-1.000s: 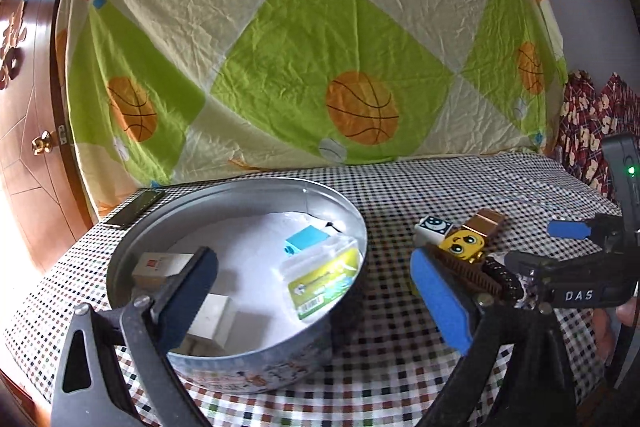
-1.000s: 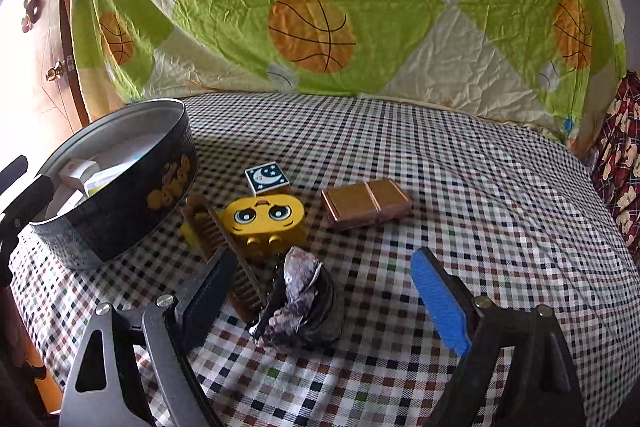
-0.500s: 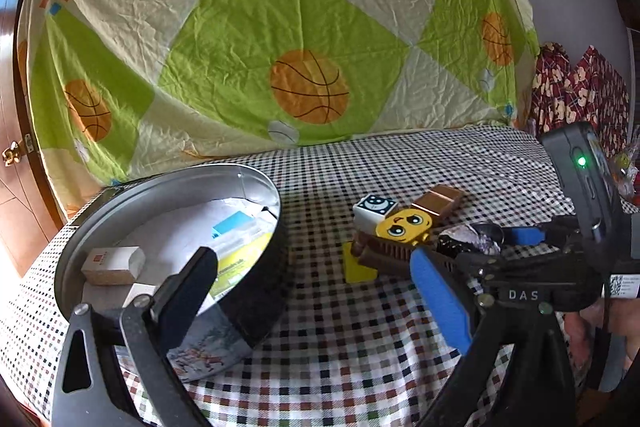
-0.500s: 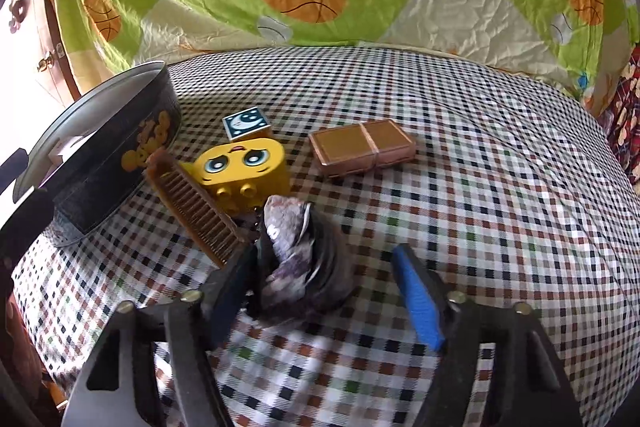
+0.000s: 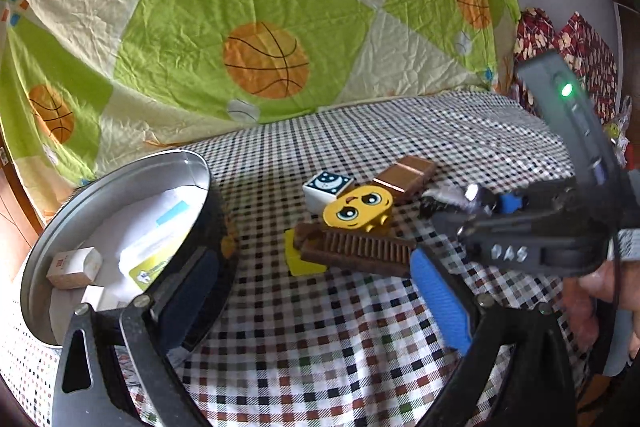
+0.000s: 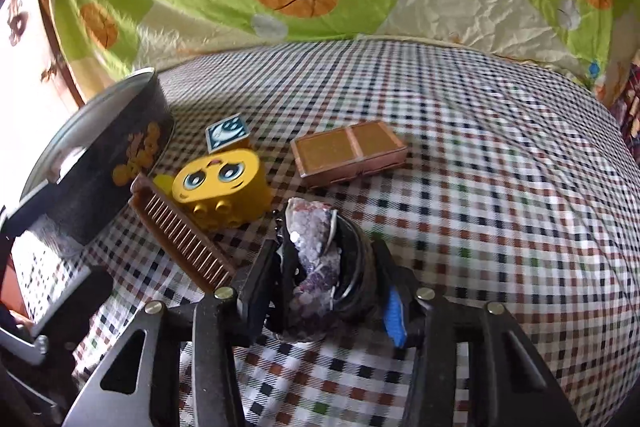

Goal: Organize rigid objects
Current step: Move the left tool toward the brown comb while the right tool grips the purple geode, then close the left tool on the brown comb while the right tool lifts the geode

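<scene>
Checkered worktop [image 6: 480, 155]: right gripper [image 6: 326, 291] jaws pinching purple-grey bundle [image 6: 316, 255]; left gripper [image 5: 316, 301] jaws spread beside tin [image 5: 120, 187].

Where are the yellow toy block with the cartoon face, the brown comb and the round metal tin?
Yellow toy block with the cartoon face [image 6: 218, 183], right wrist view, on its face.
Brown comb [image 6: 182, 237], right wrist view, on its teeth.
Round metal tin [image 5: 120, 183], left wrist view, on its rim.

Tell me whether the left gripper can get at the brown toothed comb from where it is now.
Probably yes. The left gripper is open, and the brown toothed comb lies just ahead on bare checked cloth; only the right gripper, shut on a purple-and-black bundle, crowds one end.
</scene>
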A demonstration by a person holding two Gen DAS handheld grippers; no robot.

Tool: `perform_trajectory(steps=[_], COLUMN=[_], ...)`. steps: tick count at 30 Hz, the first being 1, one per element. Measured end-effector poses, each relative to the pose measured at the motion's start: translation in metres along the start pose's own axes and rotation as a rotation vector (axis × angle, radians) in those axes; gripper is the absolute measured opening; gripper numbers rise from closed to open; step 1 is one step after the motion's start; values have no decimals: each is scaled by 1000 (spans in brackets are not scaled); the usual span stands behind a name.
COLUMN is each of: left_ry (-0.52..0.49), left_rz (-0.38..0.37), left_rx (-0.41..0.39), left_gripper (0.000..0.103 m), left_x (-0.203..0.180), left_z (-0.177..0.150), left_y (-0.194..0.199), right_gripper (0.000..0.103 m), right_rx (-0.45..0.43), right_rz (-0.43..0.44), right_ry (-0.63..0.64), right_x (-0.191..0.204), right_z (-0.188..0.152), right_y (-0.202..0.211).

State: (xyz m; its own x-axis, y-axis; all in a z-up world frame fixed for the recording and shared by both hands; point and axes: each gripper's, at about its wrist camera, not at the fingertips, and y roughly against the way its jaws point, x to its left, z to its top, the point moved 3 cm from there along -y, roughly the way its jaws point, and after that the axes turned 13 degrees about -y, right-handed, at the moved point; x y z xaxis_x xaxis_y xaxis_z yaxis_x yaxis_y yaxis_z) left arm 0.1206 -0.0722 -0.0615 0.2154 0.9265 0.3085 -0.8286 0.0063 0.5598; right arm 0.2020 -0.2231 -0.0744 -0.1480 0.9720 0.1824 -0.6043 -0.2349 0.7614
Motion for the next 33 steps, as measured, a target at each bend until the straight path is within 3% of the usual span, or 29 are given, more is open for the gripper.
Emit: perform_trajectory(steps=[6,10,18,21,27,33], left_ry=[-48,-96,-179,-164,-152,-135], left_rz=[-56,-117,-82,-131,-152,-131], left_rx=[80,144,194,232,206,130], left_gripper=[99,99,102,101,97,94], left_x=[-15,-31,-42,-40,-38,-33], left_z=[5,10,19,18,18,19], left_y=[-22,-35,-55,-62,-57,-42], right_gripper=[47,47,47,47,47,47], right_rx=[-18,-26,-21,-21,-18,-49], right_rz=[-17,-34,-41,-47,-53,-57], right_ry=[-74,-51,-62,-55,-41,-43], right_x=[-23,-19,-18,-18,-18,-18], right_z=[5,7,6,7,7,6], right_y=[9,11,10,9,8,13])
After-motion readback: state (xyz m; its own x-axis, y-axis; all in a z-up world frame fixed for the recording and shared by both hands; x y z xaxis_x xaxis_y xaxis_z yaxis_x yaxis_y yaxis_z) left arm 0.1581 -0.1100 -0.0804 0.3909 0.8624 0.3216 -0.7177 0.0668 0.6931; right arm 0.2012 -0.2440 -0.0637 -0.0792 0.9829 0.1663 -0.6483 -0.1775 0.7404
